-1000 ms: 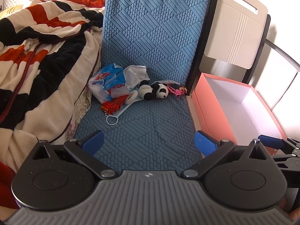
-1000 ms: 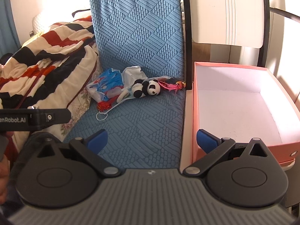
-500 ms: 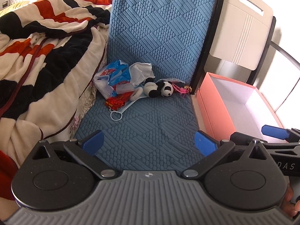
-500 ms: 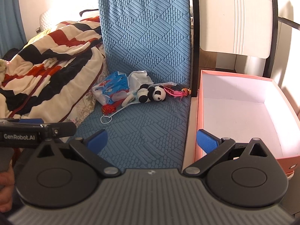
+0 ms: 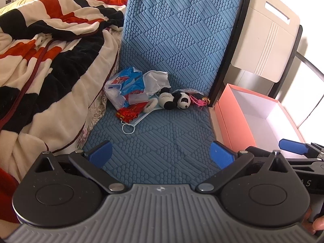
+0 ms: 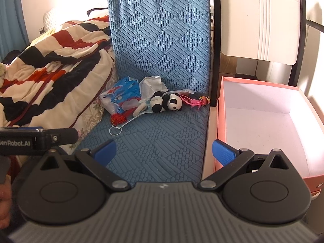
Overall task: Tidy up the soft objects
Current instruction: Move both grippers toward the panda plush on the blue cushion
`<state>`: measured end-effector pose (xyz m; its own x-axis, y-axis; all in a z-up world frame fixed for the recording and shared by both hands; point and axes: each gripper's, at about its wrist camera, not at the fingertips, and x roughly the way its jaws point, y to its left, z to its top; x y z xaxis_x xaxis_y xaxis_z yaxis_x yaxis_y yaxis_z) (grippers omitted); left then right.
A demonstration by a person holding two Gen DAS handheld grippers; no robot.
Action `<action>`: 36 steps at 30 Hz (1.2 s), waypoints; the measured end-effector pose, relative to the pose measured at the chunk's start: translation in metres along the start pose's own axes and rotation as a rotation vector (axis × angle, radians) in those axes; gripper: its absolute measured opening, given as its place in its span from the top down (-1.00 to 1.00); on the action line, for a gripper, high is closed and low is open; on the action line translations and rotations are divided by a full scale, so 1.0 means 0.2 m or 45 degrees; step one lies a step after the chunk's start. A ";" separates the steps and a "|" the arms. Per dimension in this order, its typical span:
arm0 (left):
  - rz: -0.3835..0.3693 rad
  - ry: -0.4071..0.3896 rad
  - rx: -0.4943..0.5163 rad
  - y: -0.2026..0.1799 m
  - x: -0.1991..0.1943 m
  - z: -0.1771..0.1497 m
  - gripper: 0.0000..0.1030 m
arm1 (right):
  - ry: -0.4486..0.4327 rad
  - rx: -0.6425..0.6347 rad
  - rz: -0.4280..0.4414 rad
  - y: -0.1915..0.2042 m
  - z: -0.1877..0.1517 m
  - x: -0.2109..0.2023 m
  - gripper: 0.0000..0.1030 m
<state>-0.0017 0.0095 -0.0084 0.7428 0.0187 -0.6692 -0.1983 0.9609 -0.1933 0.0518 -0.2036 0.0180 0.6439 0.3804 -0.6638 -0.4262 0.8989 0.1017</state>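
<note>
A heap of soft things lies at the back of a blue quilted seat (image 5: pixel 158 137): a panda plush (image 5: pixel 176 101) (image 6: pixel 167 102), a blue-and-white plastic bag (image 5: pixel 123 85) (image 6: pixel 121 93), a white cloth (image 5: pixel 156 81), a red shiny packet (image 5: pixel 128 112), a face mask (image 5: pixel 131 124) and a pink tasselled charm (image 5: pixel 199 101). An open pink box (image 5: pixel 228 119) (image 6: pixel 219 109) stands to the right of the seat. My left gripper (image 5: pixel 161 155) and my right gripper (image 6: pixel 165 151) are both open and empty, above the seat's front, well short of the heap.
A striped red, black and cream blanket (image 5: pixel 44 56) lies piled on the left. The seat's blue backrest (image 5: pixel 178 30) rises behind the heap. A cream chair back (image 5: pixel 267 32) stands behind the box. The right gripper's blue finger (image 5: pixel 291 146) shows over the box.
Both grippers have moved a little forward and to the left across the seat toward the heap. Both stay open and nothing has been taken hold of.
</note>
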 end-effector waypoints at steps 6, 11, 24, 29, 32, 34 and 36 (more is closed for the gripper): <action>-0.009 0.000 -0.008 0.01 0.00 0.01 -1.00 | -0.009 0.010 -0.012 -0.01 0.02 0.01 -1.00; -0.011 -0.004 -0.020 0.02 0.00 0.01 -1.00 | -0.017 0.008 0.020 0.01 0.02 0.01 -1.00; 0.042 -0.076 0.006 -0.04 0.01 0.12 -1.00 | -0.008 -0.019 0.039 0.02 0.03 0.07 -1.00; 0.042 -0.086 -0.005 -0.03 0.04 0.15 -1.00 | -0.012 -0.040 0.028 0.03 0.04 0.11 -1.00; 0.035 -0.087 -0.001 -0.03 0.05 0.18 -1.00 | -0.008 -0.029 0.031 0.01 0.04 0.12 -1.00; 0.026 -0.087 0.008 -0.03 0.05 0.19 -1.00 | -0.002 -0.027 0.032 0.01 0.04 0.13 -1.00; 0.022 -0.088 0.015 -0.02 0.06 0.20 -1.00 | -0.002 -0.028 0.032 0.01 0.04 0.14 -1.00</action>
<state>0.0329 0.0171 0.0124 0.7816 0.0540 -0.6214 -0.2046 0.9633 -0.1736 0.0741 -0.1893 0.0059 0.6338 0.4030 -0.6602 -0.4560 0.8841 0.1020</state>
